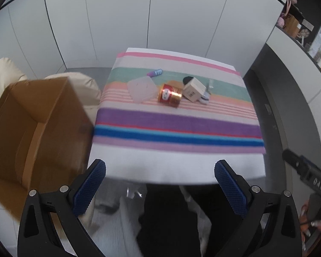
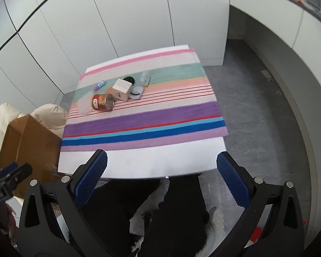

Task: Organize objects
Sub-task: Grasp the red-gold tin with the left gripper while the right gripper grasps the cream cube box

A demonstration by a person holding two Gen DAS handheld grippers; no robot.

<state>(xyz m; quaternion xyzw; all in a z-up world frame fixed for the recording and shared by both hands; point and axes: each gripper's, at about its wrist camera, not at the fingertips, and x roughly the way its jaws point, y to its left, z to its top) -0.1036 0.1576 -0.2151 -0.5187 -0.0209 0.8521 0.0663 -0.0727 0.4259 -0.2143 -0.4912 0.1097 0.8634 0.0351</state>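
White wall panels back a small table (image 1: 177,167) spread with a striped cloth (image 1: 175,126), and a brown cardboard box (image 1: 38,124) stands just off its left side. Nearest the cameras, both tools hang short of the table's near edge, above the person's dark lap: the left gripper (image 1: 160,184) and the right gripper (image 2: 162,177) each have their blue-padded jaws spread wide with nothing between them. Beyond lies bare white tabletop, then the purple and blue stripes, and only past those the clutter.

Everything to be sorted sits in one cluster well ahead of both tools, around the middle of the cloth. Closest in it is the red and gold can (image 1: 170,95), tipped on its side; its long axis runs roughly across the table, open mouth (image 2: 109,102) toward the right. Touching its left flank is a translucent plastic lid (image 1: 141,88); on its right a cream carton (image 1: 194,92) lies skewed. Behind are a white round compact (image 2: 136,92), a black disc (image 2: 128,79) and a small purple-and-blue tube (image 1: 155,72) pointing up-right.

From the left tool the can lies nearly straight ahead; from the right tool it is ahead and to the left, so I judge the left hand better placed, and closer to the box
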